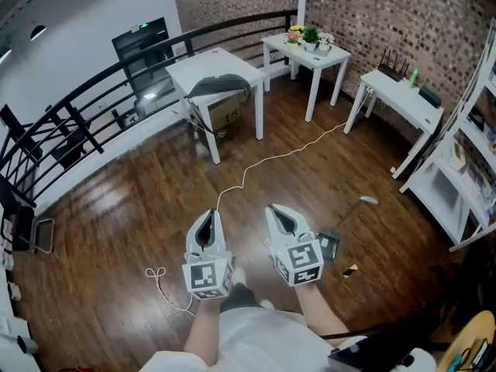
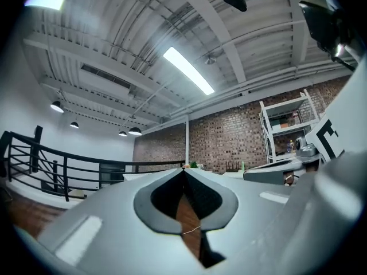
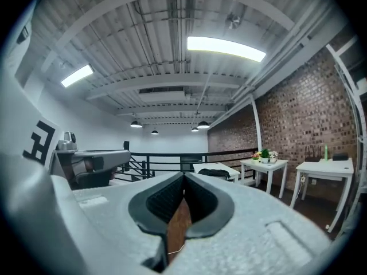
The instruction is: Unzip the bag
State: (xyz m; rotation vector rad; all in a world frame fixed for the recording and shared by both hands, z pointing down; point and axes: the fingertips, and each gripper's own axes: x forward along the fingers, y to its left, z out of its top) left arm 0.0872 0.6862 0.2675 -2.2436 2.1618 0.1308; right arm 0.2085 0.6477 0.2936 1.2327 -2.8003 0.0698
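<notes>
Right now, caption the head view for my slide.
Shut and empty, the left gripper and right gripper hang over the wood floor, short of the dark bag on the white table.

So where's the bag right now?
In the head view it's well ahead, a little left of centre: the bag lies on the white table, with a box beneath and the flower table to its right.

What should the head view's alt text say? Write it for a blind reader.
The left tongs and right tongs, held side by side, are shut and empty above a dark wooden floor. Ahead, a dark bag lies on a white table.
</notes>
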